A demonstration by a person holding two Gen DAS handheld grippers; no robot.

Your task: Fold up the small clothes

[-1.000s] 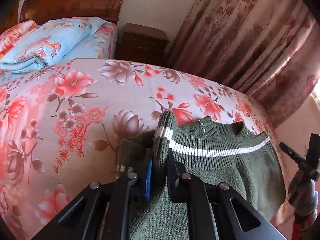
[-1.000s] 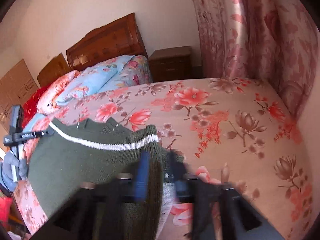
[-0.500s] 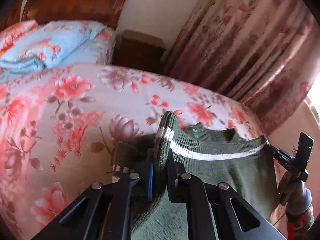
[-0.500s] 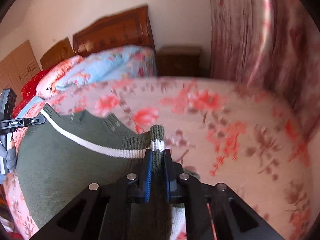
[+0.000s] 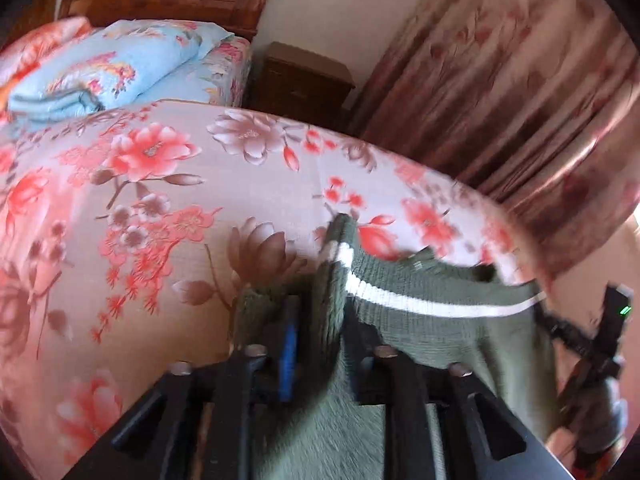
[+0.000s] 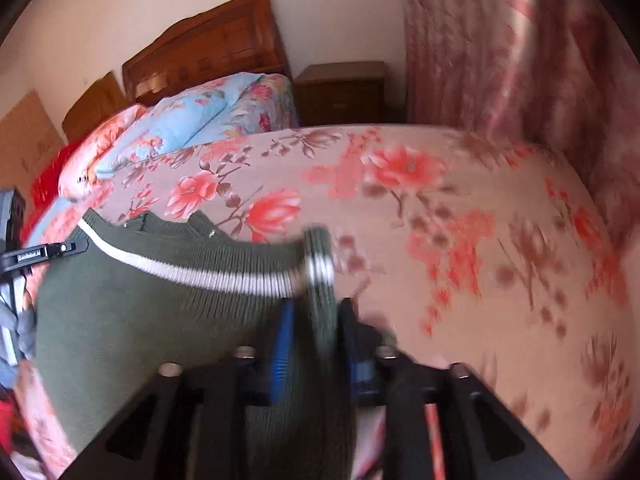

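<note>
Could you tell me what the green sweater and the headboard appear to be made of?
Green sweater: apparently a chunky knit, wool or acrylic, matte, judging by its ribbed stitch rows and the white stripe. Headboard: looks like reddish-brown wood with a semi-gloss finish and carved panels.

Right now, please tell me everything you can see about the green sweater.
The green sweater is a dark olive ribbed knit with one white stripe across the chest and a ribbed collar. It hangs stretched between two grips: the left gripper pinches one shoulder, the right gripper pinches the other, each bunching the knit into a raised fold. Its top edge is taut and held above the floral bedspread; the body drops out of view below. Motion blur hides finer detail.
</note>
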